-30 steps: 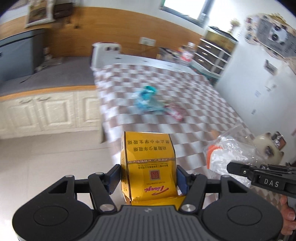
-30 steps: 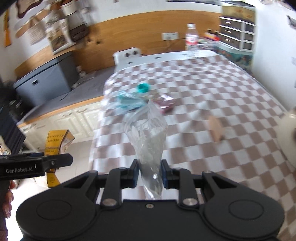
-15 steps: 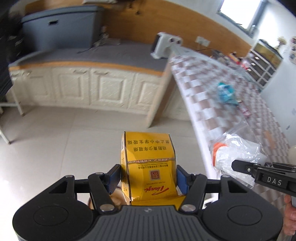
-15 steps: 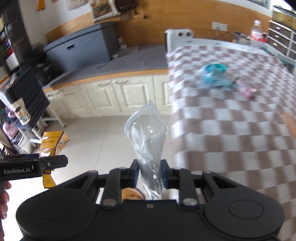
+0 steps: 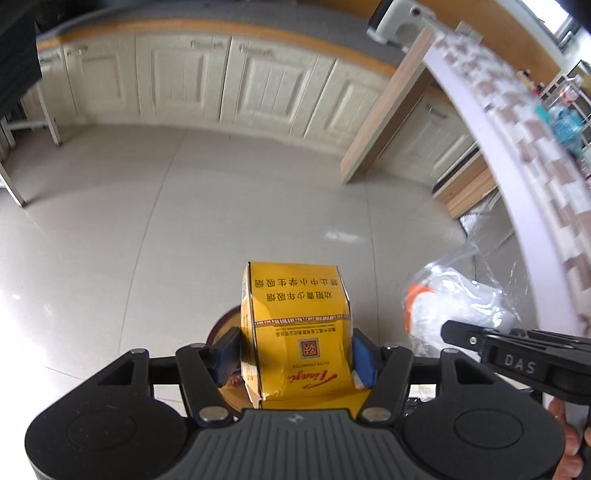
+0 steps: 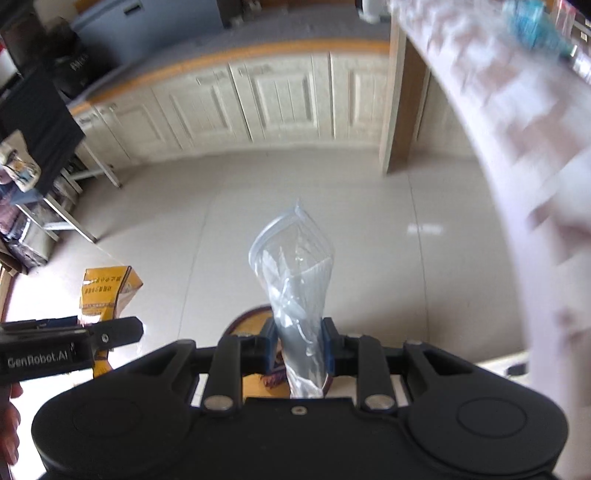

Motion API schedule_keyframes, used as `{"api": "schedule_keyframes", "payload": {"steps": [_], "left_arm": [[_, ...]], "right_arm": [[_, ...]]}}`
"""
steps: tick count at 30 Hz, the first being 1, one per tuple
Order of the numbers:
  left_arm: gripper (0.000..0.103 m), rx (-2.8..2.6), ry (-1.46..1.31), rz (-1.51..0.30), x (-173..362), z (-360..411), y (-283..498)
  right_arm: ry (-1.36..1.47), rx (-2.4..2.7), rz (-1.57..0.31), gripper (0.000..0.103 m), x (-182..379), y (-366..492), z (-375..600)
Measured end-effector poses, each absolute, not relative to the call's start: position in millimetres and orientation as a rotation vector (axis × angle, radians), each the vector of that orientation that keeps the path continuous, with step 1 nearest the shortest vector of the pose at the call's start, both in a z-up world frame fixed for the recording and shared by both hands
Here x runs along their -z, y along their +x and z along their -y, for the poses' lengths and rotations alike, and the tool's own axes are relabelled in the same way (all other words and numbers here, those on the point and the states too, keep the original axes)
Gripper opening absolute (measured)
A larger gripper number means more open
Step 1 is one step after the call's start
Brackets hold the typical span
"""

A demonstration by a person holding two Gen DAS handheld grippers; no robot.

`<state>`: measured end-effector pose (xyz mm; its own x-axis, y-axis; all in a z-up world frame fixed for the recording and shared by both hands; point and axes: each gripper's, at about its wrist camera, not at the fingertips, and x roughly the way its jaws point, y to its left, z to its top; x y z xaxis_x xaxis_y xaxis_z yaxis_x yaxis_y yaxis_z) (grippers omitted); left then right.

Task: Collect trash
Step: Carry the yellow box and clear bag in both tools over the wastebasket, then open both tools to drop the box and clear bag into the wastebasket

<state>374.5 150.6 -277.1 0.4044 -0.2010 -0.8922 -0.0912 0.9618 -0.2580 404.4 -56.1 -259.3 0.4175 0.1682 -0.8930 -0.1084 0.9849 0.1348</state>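
My left gripper is shut on a yellow cigarette carton, held upright between the blue pads above the tiled floor. The same carton shows at the left of the right wrist view. My right gripper is shut on a crumpled clear plastic bag that sticks up from the pads; that bag also appears at the right of the left wrist view. Below both grippers lies a round brown rim with a yellowish inside, partly hidden behind the fingers. Blue and pink wrappers lie on the checkered table.
The checkered table edge curves down the right side, with its wooden leg standing on the floor. Cream cabinets line the far wall. A metal-legged rack stands at the left. A hand grips the right tool.
Both grippers have swung left off the table and dropped toward the floor, tilting further down. The carton and bag stay gripped. A round brown rim has come into view beneath them.
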Motion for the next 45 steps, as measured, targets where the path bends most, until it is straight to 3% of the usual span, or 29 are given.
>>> {"api": "schedule_keyframes", "payload": {"steps": [12,23,30,34,41,45], "left_arm": [[0.062,0.041,-0.388,-1.31,451.0,-160.5,380.5],[0.063,0.034,-0.496,-1.459,565.1,-143.9,381.2],[0.065,0.06,-0.465,-1.541,601.7,-135.5,392.7],[0.085,0.061,-0.445,-1.565,607.3,-132.6,395.1],[0.086,0.063,-0.427,-1.565,605.4,-138.1,392.3],[0.095,0.073,-0.373,-1.578,595.7,-142.4,385.5]], "right_arm": [[0.155,-0.134,-1.329,0.026,452.7,426.6,38.3],[0.088,-0.23,-1.353,0.026,518.1,451.2,29.7],[0.017,-0.278,-1.384,0.026,545.4,457.7,29.9],[-0.003,-0.295,-1.387,0.026,552.5,461.1,29.0],[-0.054,-0.368,-1.4,0.026,568.1,468.4,17.7],[-0.071,-0.402,-1.428,0.026,579.7,468.6,12.7]]}}
